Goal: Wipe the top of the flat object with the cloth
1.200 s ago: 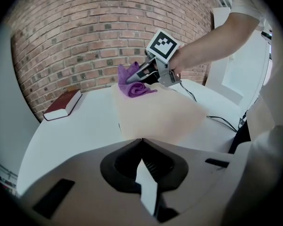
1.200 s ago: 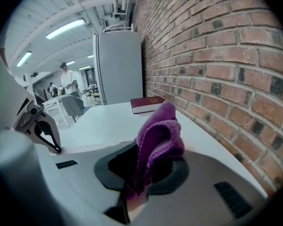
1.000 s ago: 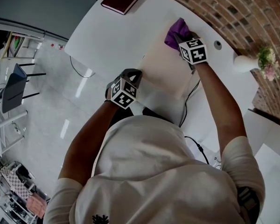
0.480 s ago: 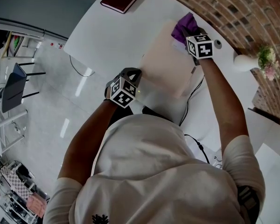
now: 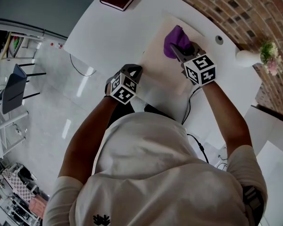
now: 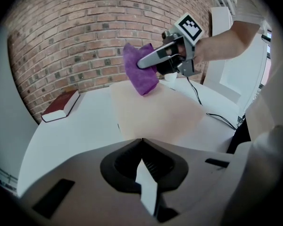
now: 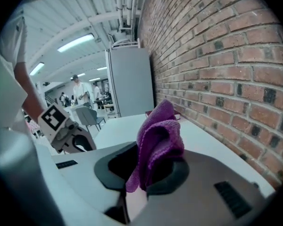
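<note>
right tongs [image 5: 177,51] clamped on cloth [image 5: 172,39] over board [image 5: 156,76] | left tongs [image 5: 133,71] together at board edge

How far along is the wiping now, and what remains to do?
Done: the right tool has the cloth clamped, and the left tool appears to pinch the near edge of the board. In hand: the cloth meets the board's far part. Left: nothing shows which areas are clean, so the near part probably needs passes.
</note>
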`<state>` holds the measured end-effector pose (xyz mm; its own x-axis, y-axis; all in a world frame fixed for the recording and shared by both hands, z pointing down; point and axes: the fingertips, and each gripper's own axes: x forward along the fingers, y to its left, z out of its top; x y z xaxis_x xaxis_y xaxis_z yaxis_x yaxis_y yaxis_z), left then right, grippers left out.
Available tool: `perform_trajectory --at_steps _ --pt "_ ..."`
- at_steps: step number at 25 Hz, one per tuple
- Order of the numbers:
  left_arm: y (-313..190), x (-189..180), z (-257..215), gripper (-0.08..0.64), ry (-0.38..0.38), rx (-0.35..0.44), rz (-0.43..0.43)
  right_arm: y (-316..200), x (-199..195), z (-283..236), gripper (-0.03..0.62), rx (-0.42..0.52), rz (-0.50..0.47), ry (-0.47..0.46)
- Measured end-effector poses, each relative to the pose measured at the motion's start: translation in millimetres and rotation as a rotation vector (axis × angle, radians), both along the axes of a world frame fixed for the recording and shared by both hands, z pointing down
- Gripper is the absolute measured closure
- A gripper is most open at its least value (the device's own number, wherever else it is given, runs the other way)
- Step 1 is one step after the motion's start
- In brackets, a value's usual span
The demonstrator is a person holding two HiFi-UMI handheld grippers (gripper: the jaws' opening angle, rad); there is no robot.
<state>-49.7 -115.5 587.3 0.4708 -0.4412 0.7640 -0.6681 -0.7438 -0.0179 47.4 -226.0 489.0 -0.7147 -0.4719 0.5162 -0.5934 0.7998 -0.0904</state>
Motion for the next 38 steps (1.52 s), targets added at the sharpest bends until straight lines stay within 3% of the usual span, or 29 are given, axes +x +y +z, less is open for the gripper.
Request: perform_trajectory --at_steps 7,13,27,38 --pt "1.2 0.2 -0.6 0.535 -0.009 0.004 0.0 91.6 -42.2 14.0 0.515 -0.094 -0.158 -0.034" --pt "3.2 0.5 -0.5 0.535 -0.014 0.013 0.005 120.4 -48.3 48.4 0.515 -0.161 -0.184 0.011" --pt "3.3 1.3 -1.0 0.535 -0.028 0.018 0.016 33.7 4.1 70.8 0.515 -0.055 -0.064 0.144" --pt "2.1 2.8 -0.2 0.535 -0.031 0.02 0.019 -55.2 49.3 70.6 0.515 0.012 0.112 0.201"
